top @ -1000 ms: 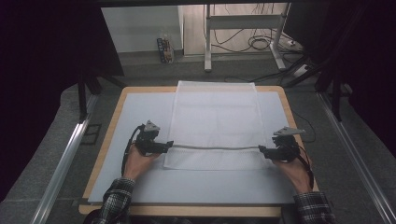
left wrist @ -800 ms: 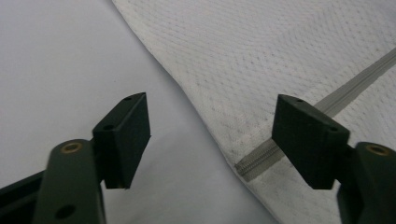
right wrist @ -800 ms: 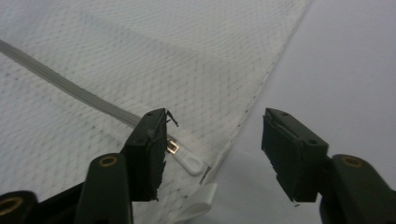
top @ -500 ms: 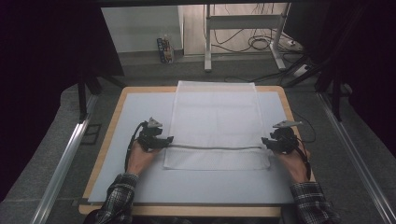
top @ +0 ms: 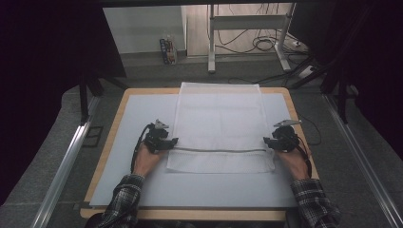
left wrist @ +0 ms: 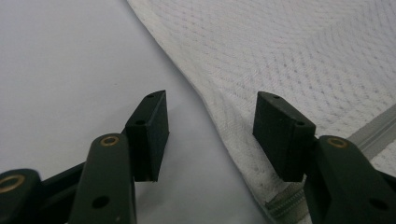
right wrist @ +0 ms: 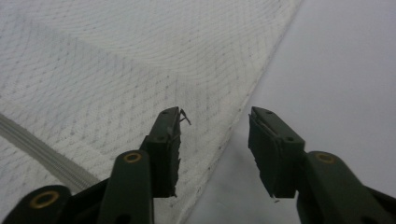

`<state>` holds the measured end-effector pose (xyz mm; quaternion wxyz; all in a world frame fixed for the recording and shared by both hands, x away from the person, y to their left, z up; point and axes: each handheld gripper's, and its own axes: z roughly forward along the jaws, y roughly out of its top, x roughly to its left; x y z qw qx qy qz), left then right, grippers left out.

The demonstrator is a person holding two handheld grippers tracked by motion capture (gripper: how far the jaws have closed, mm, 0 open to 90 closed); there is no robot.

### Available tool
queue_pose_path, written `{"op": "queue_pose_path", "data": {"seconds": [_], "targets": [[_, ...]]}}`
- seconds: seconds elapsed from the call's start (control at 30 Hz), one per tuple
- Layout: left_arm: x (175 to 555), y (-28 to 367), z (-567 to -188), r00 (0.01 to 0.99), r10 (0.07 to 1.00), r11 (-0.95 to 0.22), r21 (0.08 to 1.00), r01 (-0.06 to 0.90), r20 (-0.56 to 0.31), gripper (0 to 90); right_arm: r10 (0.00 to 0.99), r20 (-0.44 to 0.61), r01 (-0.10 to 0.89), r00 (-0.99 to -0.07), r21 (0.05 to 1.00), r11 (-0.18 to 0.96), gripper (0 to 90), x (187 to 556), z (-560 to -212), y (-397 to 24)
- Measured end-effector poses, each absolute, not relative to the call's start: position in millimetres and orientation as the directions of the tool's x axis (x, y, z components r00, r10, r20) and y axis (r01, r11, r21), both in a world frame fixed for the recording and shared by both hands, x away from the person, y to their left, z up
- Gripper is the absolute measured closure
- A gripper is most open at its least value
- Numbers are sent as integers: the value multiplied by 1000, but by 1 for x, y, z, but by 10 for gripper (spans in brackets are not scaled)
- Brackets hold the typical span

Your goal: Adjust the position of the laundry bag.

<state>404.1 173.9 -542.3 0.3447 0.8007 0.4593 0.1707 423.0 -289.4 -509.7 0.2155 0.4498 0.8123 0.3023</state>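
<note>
A white mesh towel (top: pixel 218 118) with a grey stripe (top: pixel 218 150) near its close end lies flat on the pale blue mat (top: pixel 138 114). My left gripper (top: pixel 173 141) sits low at the towel's left edge, by the stripe's end. In the left gripper view the towel (left wrist: pixel 303 56) edge runs between the jaws of the left gripper (left wrist: pixel 210 121), one pad over cloth and one over mat; they have just been closing and press on nothing. My right gripper (top: pixel 267 141) straddles the towel (right wrist: pixel 116 60) at its right edge. The right gripper (right wrist: pixel 215 140) has just narrowed, then eased slightly wider, and grips nothing.
The mat rests on a wooden table (top: pixel 114 137). Metal rails (top: pixel 66 161) run along both sides of the table. Beyond the far edge stand a metal frame (top: pixel 211 42) and loose cables (top: pixel 261 42) on the floor.
Both hands have crept a little forward and down at the towel's sides. Both pairs of jaws stand narrower than a second ago. The towel has not moved.
</note>
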Motion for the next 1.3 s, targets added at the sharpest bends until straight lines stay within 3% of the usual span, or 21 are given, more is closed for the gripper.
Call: {"op": "queue_pose_path", "data": {"seconds": [0.13,0.4,0.53,0.83,1.3], "targets": [[404,173,-542,509,859,-328,709,624,-51,483,854,-85,608,-513,666,432,565,425,-514,-287],[404,172,-541,494,864,-289,704,649,-102,732,841,-43,624,-540,651,433,778,425,-512,-286],[404,167,-540,518,851,-317,696,644,-92,885,834,-73,615,-546,642,459,872,424,-512,-283],[404,174,-535,538,829,-297,695,655,-152,890,833,-89,599,-547,653,463,876,421,-507,-283],[388,181,-526,560,821,-344,681,646,-117,886,806,-86,568,-586,666,483,876,407,-502,-279]]}}
